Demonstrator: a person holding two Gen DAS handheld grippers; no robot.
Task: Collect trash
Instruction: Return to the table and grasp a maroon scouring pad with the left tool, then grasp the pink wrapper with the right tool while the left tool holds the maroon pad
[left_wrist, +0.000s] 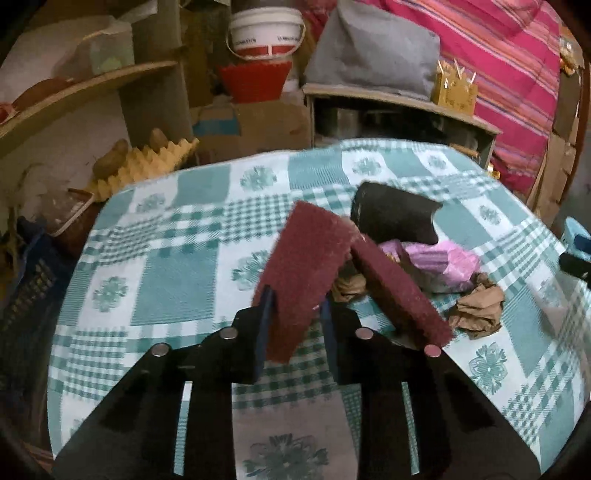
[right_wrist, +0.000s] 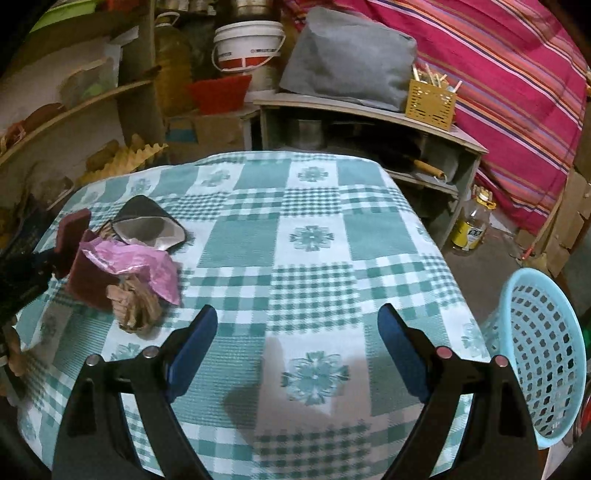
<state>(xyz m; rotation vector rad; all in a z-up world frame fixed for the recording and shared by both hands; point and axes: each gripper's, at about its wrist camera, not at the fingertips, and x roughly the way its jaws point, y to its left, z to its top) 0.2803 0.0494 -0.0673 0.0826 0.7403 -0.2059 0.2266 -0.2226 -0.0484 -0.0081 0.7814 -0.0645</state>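
Observation:
My left gripper (left_wrist: 295, 299) is shut on a dark red scouring pad (left_wrist: 306, 266) and holds it above the checked tablecloth (left_wrist: 177, 280). The pad is folded; its other half (left_wrist: 399, 291) hangs to the right. Behind it lie a black pouch (left_wrist: 395, 214), a pink wrapper (left_wrist: 443, 262) and crumpled brown paper (left_wrist: 478, 306). In the right wrist view the same pile sits at the left: the pad (right_wrist: 86, 273), the pink wrapper (right_wrist: 136, 266), the brown paper (right_wrist: 135, 306) and the black pouch (right_wrist: 147, 225). My right gripper (right_wrist: 297, 328) is open and empty over the cloth.
A light blue plastic basket (right_wrist: 543, 350) stands off the table's right edge. Behind the table are a low shelf (right_wrist: 369, 110) with a grey cushion (right_wrist: 351, 55), a yellow holder (right_wrist: 430, 101), a white bucket (right_wrist: 247, 44) and a striped red cloth (right_wrist: 498, 74). A bottle (right_wrist: 471, 225) stands on the floor.

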